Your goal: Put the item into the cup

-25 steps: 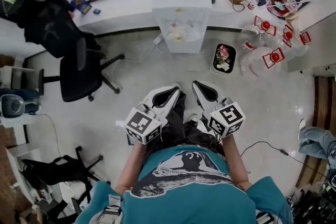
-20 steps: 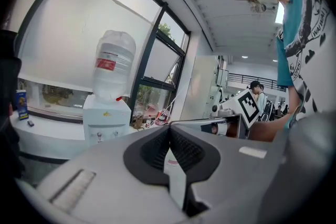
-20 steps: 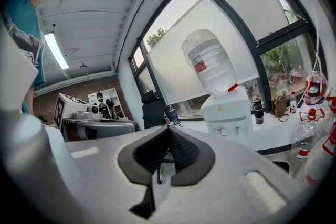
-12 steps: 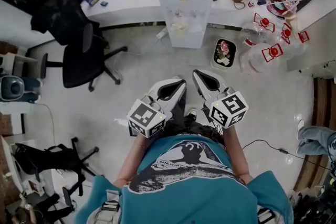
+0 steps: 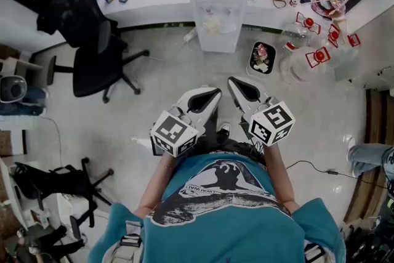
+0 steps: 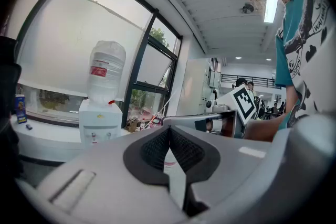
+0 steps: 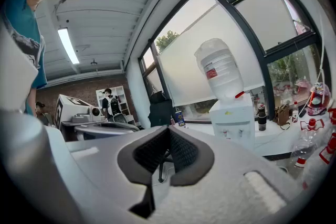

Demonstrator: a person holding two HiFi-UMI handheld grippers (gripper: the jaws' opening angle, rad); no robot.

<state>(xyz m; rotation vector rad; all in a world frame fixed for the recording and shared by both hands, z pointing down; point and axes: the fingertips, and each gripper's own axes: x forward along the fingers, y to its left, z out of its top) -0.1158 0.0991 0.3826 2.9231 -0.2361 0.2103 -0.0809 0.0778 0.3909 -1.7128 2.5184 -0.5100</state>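
Observation:
Neither a cup nor an item to put in it can be made out in any view. I hold both grippers side by side in front of my chest, above the floor, with the jaws pointing away from me. The left gripper [image 5: 210,94] has its black pads pressed together at the tips, with nothing between them [image 6: 169,131]. The right gripper [image 5: 236,84] also has its pads meeting at the tips and holds nothing [image 7: 168,131]. Each carries its marker cube nearest to my body.
A white water dispenser [image 5: 215,3] stands ahead against a white counter [image 5: 154,6] under the windows. A black office chair [image 5: 92,68] is to the left. On the floor to the right are a dark tray with flowers [image 5: 261,58] and clear bottles with red labels [image 5: 311,58]. A cable [image 5: 308,164] lies at the right.
The head view has drifted a little, so the room sits slightly differently in the frame. Both grippers stay together in front of me with their jaws closed.

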